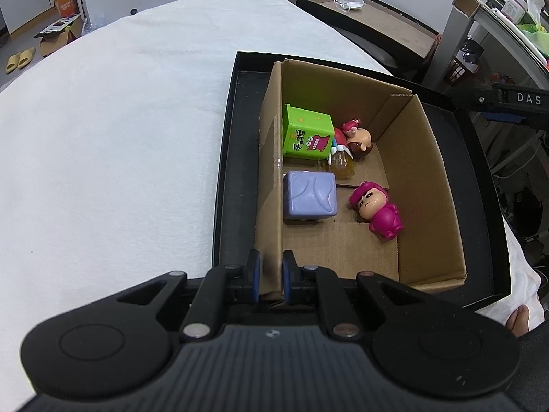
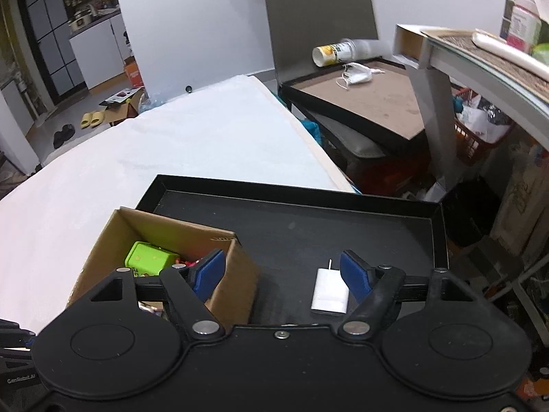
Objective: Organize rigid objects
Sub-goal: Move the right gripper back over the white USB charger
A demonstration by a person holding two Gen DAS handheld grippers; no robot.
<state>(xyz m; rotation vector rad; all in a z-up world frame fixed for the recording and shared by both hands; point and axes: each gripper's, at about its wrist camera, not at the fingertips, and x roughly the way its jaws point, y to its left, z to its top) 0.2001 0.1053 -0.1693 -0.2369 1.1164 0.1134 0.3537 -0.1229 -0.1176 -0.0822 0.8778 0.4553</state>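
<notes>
The small white plastic plug-in charger (image 2: 330, 290) lies flat on the black tray (image 2: 295, 230), right of the brown cardboard box (image 2: 233, 285). It looks light, stiff and smooth; best pinched across its flat sides. On the left, the left gripper (image 1: 271, 276) is clamped on the box wall. The right gripper (image 2: 286, 276) hangs empty, jaws parted, above the tray. White cloth-covered table (image 2: 192, 144); cluttered room beyond.

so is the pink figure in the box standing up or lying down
Lying down. In the left wrist view the pink figure rests flat on the cardboard box floor, face up, beside the purple cube.
</notes>
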